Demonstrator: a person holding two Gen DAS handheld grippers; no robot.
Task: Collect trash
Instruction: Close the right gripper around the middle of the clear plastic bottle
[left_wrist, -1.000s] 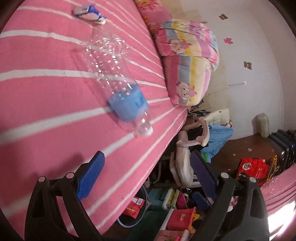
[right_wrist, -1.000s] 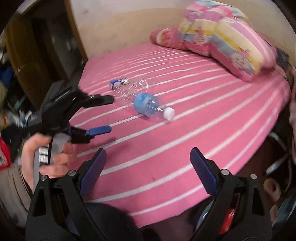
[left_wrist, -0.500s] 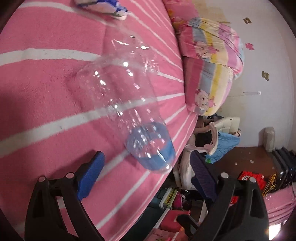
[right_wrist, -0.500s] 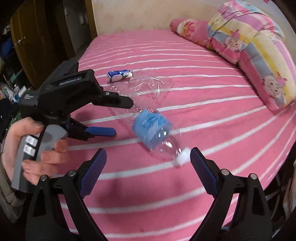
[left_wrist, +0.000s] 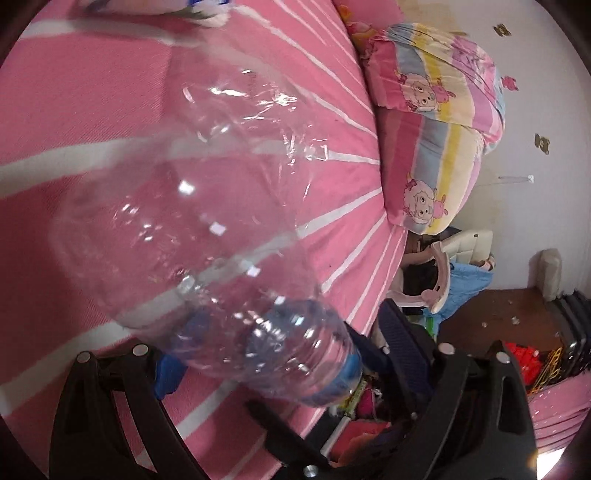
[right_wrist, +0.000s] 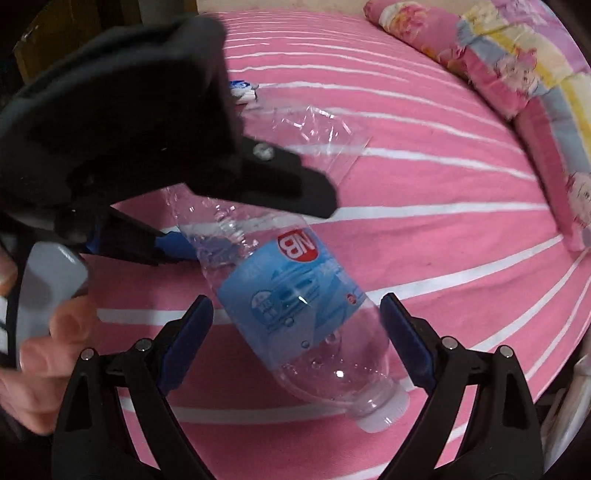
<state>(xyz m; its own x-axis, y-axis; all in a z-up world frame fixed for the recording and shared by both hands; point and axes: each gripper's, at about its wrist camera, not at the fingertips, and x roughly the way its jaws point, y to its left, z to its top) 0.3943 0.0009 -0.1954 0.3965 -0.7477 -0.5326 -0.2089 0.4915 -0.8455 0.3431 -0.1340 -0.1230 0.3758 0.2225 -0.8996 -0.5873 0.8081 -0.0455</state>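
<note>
A crushed clear plastic bottle (left_wrist: 207, 258) with a blue label lies on the pink striped bed (left_wrist: 74, 110); the right wrist view shows its label (right_wrist: 295, 295) and white cap (right_wrist: 380, 413). My left gripper (left_wrist: 284, 358) straddles the bottle's clear body, jaws closing, and I see no squeeze on the plastic. From the right wrist view that left gripper (right_wrist: 262, 223) reaches in from the left, held by a hand (right_wrist: 44, 354). My right gripper (right_wrist: 295, 343) straddles the label end, jaws closing, pads apart from the bottle. A small blue-and-white wrapper (right_wrist: 242, 88) lies beyond it.
Striped cartoon pillows (left_wrist: 436, 147) lie at the head of the bed, also seen in the right wrist view (right_wrist: 517, 74). Past the bed's edge stand a pale chair (left_wrist: 439, 273), a red bag (left_wrist: 524, 358) and floor clutter (left_wrist: 369, 435).
Both grippers have come in and down toward the bottle. It lay well ahead of them a second ago and now sits between the fingers of each.
</note>
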